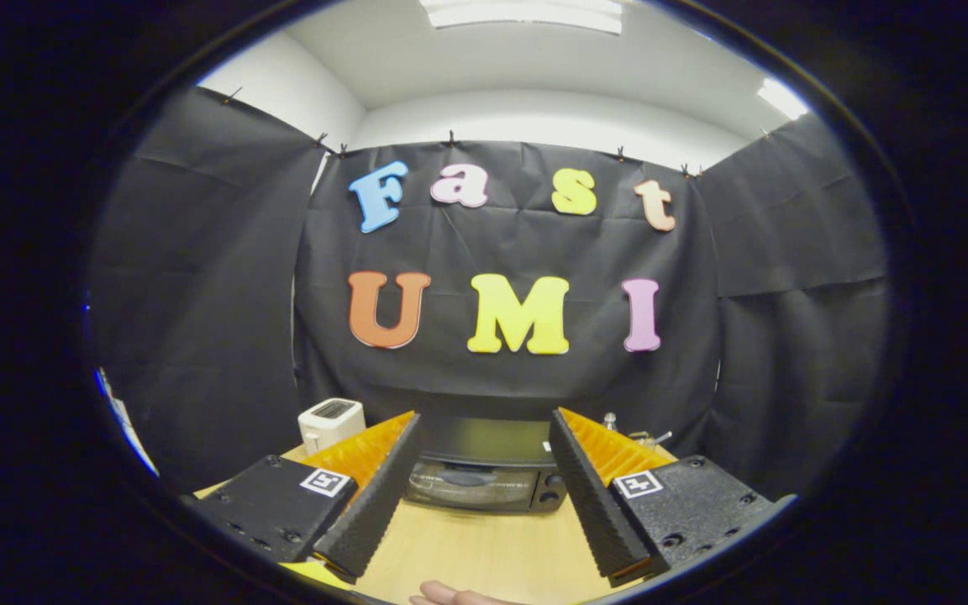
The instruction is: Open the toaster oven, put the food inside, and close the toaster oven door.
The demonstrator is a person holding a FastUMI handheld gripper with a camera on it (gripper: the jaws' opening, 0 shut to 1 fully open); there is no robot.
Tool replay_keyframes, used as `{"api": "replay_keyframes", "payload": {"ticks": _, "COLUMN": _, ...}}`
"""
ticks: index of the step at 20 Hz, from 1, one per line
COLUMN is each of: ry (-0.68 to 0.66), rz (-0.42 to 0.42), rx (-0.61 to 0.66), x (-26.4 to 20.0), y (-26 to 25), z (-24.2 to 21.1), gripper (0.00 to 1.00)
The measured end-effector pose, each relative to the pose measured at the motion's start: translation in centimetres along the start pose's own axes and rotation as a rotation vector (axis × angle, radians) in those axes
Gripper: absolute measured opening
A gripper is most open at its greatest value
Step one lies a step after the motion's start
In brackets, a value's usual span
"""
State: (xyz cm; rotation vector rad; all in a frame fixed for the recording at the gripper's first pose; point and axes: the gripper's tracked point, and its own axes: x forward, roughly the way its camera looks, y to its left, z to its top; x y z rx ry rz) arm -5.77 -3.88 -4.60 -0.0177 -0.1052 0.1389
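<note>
Spread jaws of gripper (484, 491) frame closed toaster oven (484, 470); white toaster (331, 423) beside.

The handheld two-finger gripper (484, 496) is showing orange ribbed finger bodies, black textured rubber pads (370, 504) and black blocky carriages, each wearing a square white marker tag and dark screws.

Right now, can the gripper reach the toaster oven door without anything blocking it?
Probably yes. The gripper is open and the toaster oven sits straight ahead between its fingers, with only bare table between them.
</note>
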Motion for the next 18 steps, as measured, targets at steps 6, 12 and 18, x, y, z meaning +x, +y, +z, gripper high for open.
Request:
{"api": "replay_keyframes", "payload": {"ticks": 6, "ry": 0.009, "rz": 0.009, "rx": 0.018, "x": -1.6, "y": -2.3, "z": -1.0, "gripper": 0.99}}
{"api": "replay_keyframes", "payload": {"ticks": 12, "ry": 0.042, "rz": -0.046, "rx": 0.097, "x": -0.7, "y": -6.6, "z": -2.0, "gripper": 0.98}}
{"api": "replay_keyframes", "payload": {"ticks": 18, "ry": 0.062, "rz": -0.010, "rx": 0.092, "x": -0.6, "y": -5.9, "z": -2.3, "gripper": 0.97}}
